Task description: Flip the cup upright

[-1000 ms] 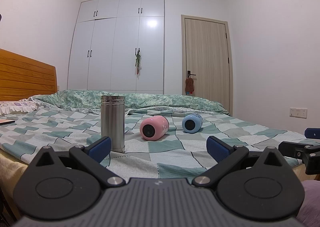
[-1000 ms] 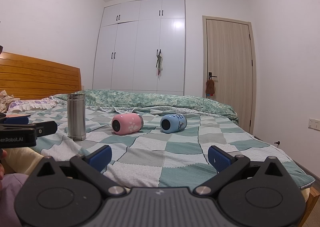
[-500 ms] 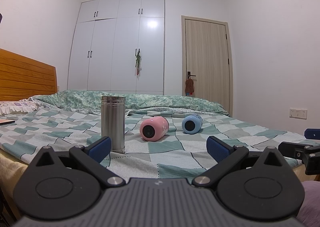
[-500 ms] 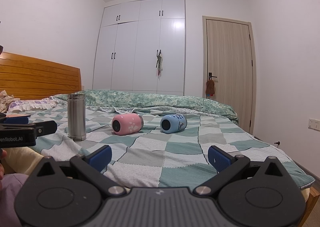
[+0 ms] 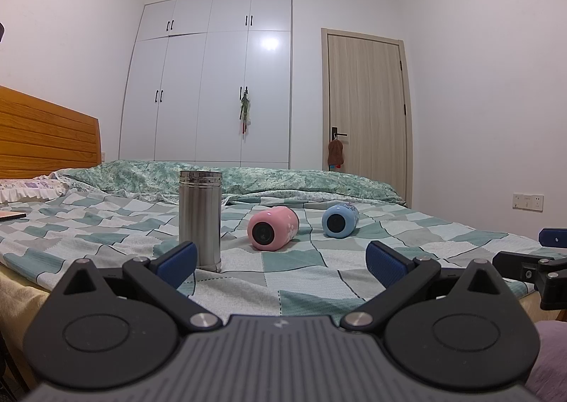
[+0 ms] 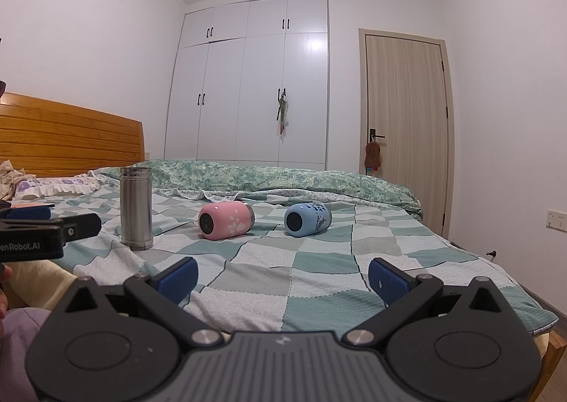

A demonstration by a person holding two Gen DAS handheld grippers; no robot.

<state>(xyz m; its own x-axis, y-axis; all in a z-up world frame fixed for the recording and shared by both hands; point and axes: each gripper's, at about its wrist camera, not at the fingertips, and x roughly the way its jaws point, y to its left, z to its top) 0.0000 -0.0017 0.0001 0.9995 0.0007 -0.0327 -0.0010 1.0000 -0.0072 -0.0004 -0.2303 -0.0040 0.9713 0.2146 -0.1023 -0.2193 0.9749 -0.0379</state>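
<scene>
A pink cup (image 5: 272, 227) (image 6: 225, 219) and a blue cup (image 5: 340, 220) (image 6: 307, 219) lie on their sides on the checkered bedspread (image 5: 301, 271) (image 6: 283, 267), ends toward me. A steel tumbler (image 5: 200, 219) (image 6: 136, 207) stands upright to their left. My left gripper (image 5: 281, 265) is open and empty near the bed's front edge, well short of the cups. My right gripper (image 6: 283, 278) is open and empty, also short of the cups. Each gripper shows at the edge of the other's view: the right one (image 5: 531, 267), the left one (image 6: 46, 232).
A wooden headboard (image 5: 46, 140) and pillows (image 6: 53, 186) are at the left. A rumpled green duvet (image 5: 230, 179) lies across the far side. A white wardrobe (image 5: 212, 83) and a wooden door (image 5: 366, 108) stand behind the bed.
</scene>
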